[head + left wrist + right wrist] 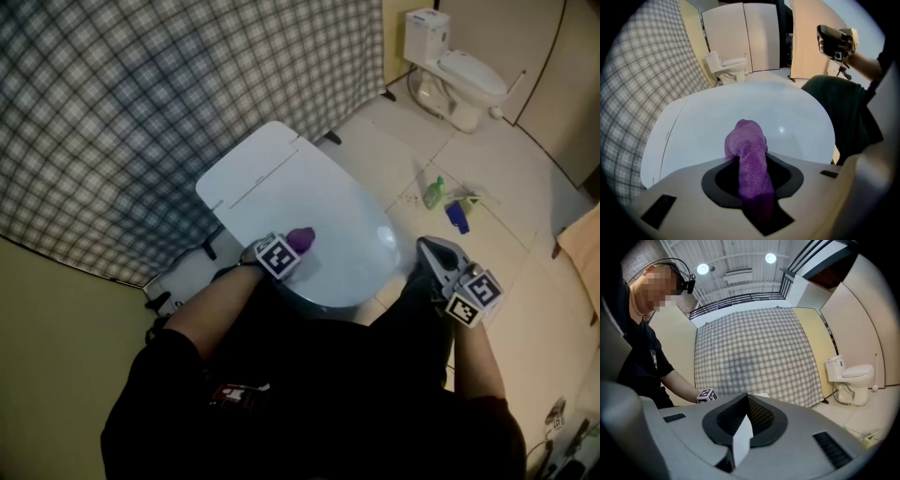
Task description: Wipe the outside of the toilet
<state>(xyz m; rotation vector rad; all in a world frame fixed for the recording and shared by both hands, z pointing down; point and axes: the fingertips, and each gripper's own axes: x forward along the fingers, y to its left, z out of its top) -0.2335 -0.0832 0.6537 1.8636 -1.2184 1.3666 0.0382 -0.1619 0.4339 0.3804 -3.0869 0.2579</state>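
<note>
Toilet (309, 202): white, glossy, lid closed, one light glint. Left gripper (292, 248) clenched on purple cloth (749, 154) atop lid. Right gripper (431, 251) jaws closed, empty, off lid

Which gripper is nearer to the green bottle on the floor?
Right. The right gripper hangs over the floor, not far from the green bottle; the left gripper is over the toilet lid with a purple cloth, farther away.

The purple cloth (751, 154) disappears at its lower end between the jaws of the left gripper (294, 246) (closed on it); the toilet (309, 202) hides its own base.
</note>
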